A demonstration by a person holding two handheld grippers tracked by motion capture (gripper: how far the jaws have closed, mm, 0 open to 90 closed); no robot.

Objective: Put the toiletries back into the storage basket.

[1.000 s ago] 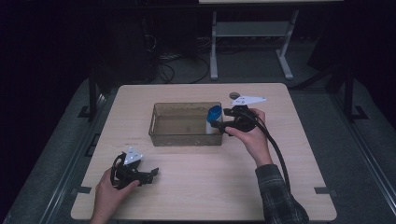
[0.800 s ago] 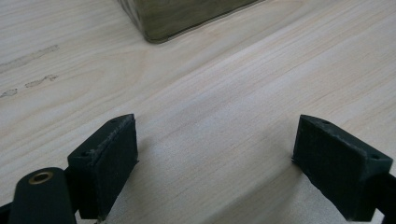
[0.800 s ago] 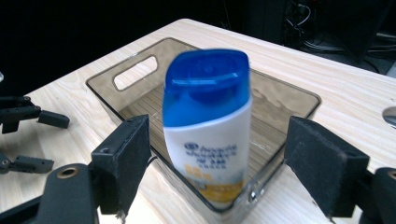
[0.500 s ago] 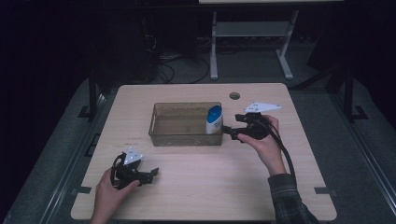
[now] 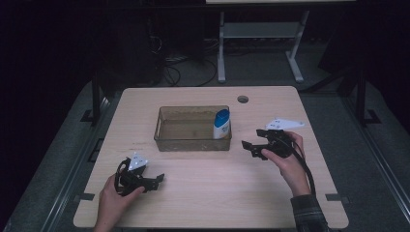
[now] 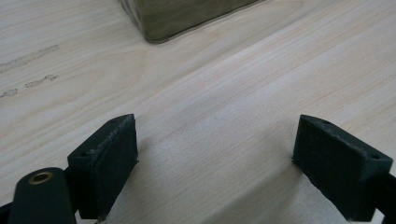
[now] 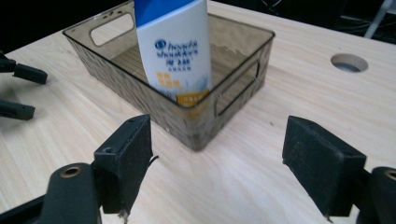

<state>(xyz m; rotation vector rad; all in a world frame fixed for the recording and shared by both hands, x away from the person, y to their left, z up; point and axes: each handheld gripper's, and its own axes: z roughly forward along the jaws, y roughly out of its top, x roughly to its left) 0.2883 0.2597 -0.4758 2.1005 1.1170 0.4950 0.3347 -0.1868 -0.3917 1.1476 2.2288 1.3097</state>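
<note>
The shampoo bottle (image 5: 222, 123) stands upright in the bin (image 5: 169, 137), so probably both grippers, right (image 5: 252, 139) and left (image 5: 157, 180), rest spread and empty.

Dim room around a pale wooden table

The table (image 5: 203, 193) has a round hole (image 5: 242, 99) near its far edge; grey floor (image 5: 58, 164) lies around it, and beyond it stand a white metal stand (image 5: 256, 43) and tangled cables (image 5: 181, 72) in darkness.
</note>
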